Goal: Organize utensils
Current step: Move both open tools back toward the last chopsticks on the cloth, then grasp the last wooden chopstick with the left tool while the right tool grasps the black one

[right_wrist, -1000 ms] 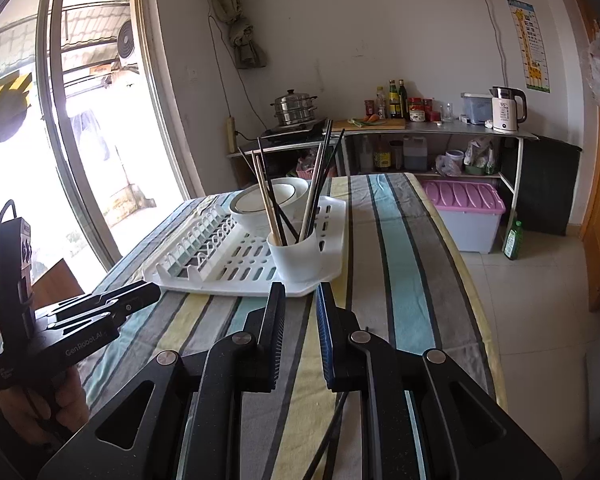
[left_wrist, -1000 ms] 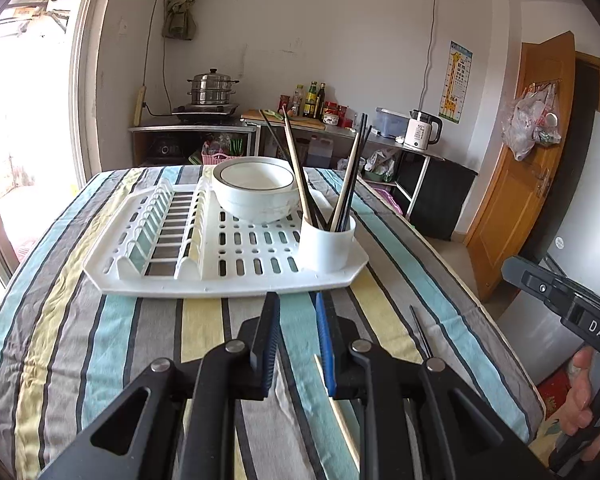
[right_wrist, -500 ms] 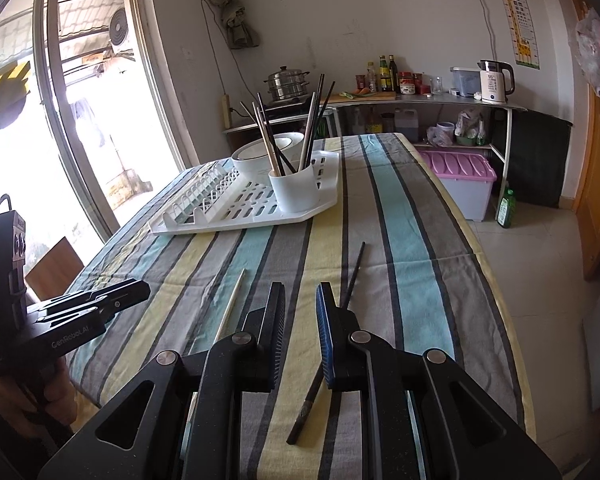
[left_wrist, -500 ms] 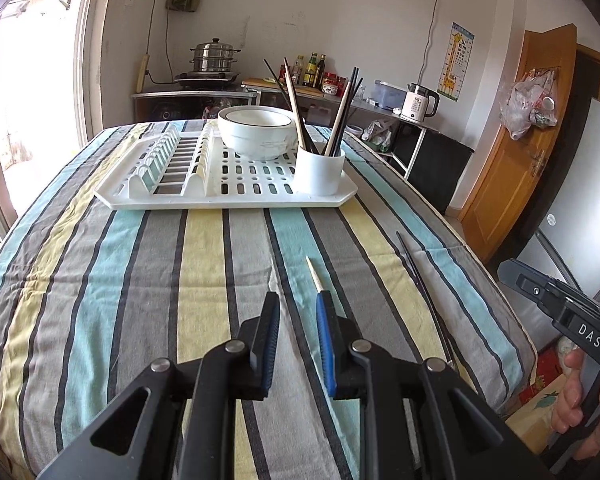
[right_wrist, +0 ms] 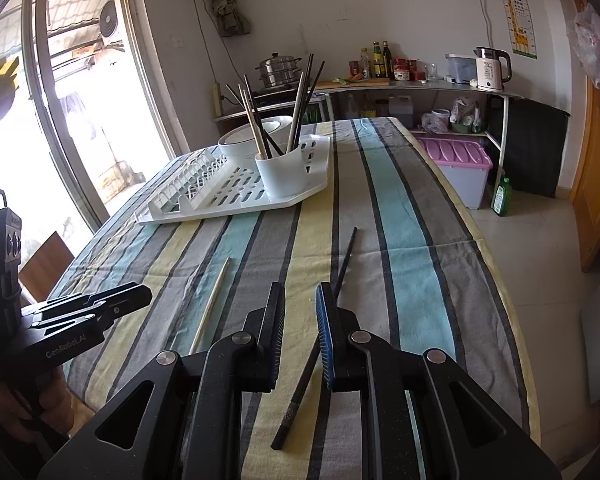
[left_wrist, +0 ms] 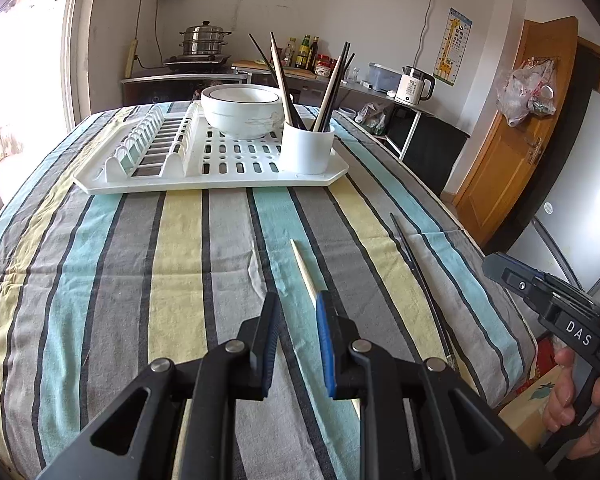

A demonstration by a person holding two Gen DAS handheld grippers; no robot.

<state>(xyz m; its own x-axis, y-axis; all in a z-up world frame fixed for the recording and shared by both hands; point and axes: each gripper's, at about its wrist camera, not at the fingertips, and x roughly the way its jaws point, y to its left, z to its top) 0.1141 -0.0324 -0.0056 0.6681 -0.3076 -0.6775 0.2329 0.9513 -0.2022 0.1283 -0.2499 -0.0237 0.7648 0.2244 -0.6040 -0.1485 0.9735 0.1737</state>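
- The left gripper [left_wrist: 296, 308] hangs over the near part of the striped worktop [left_wrist: 180, 248], its jaws set to a narrow gap with nothing between them.
- A pale wooden chopstick [left_wrist: 305, 270] lies flat on the cloth just ahead of that gripper, its near end hidden behind the blue-padded finger.
- The right gripper [right_wrist: 300, 300] is likewise narrowly parted and holds nothing.
- A black chopstick [right_wrist: 342, 268] lies on the cloth under it, running from near the worktop's front edge past the blue-padded finger and on toward the rack.
- The two loose chopsticks lie roughly side by side, apart from each other.
- Farther back sits a white dish rack [left_wrist: 204, 168], resting on the worktop.
- At the rack's near right corner stands a white utensil cup [left_wrist: 306, 148], upright, with several dark and pale chopsticks leaning in it.
- Just behind the cup, a white bowl [left_wrist: 240, 110] sits on the rack.
- Beyond the worktop, a steel steamer pot [left_wrist: 202, 42] stands on a stove by the far wall.
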